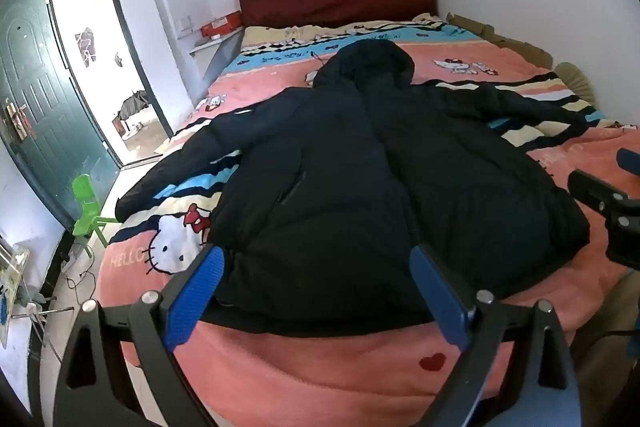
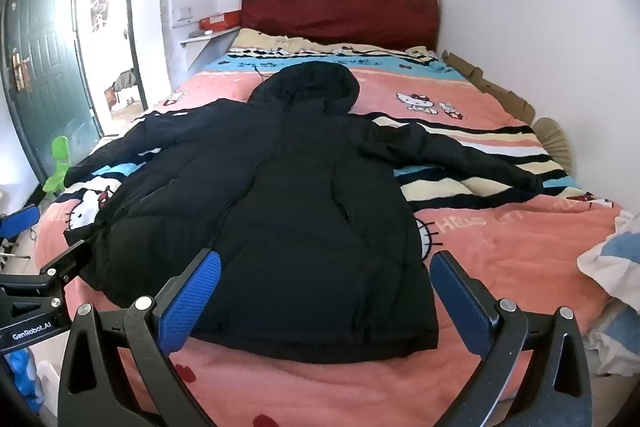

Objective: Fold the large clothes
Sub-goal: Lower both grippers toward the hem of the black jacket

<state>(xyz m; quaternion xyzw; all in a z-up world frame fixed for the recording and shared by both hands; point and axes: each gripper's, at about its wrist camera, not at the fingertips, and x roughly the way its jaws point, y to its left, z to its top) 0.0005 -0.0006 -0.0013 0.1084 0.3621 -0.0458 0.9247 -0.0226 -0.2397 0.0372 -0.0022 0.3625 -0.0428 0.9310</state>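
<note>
We are at the start of the fold: the black hooded puffer jacket (image 2: 280, 195) lies spread flat on the bed (image 2: 500, 239), front up with the zip line running down its middle, hood (image 2: 308, 83) pointing to the red headboard (image 2: 340, 11) and hem along the foot edge, nearest us. Both sleeves are stretched out, the left sleeve (image 1: 176, 171) reaching toward the bed's door-side edge, the right sleeve (image 2: 472, 159) toward the wall-side edge. Nothing looks folded yet.

Our left gripper (image 1: 316, 291) hovers over the hem with its blue pads wide apart and nothing between them; our right gripper (image 2: 326, 291) is likewise spread open and empty above the hem, a little nearer the wall side. Neither appears to touch the cloth.

We judge the next move to be bringing a sleeve in across the body. That calls for carrying a gripper out to a cuff, pinching through the thick padding, and dragging it inward without bunching the blanket (image 1: 360, 367) beneath. The puffy fill will likely spring back, so each fold may need pressing down.

As for containers, a red box (image 2: 220, 21) sits on the small shelf (image 2: 208, 37) beside the headboard; we cannot tell what it holds.
</note>
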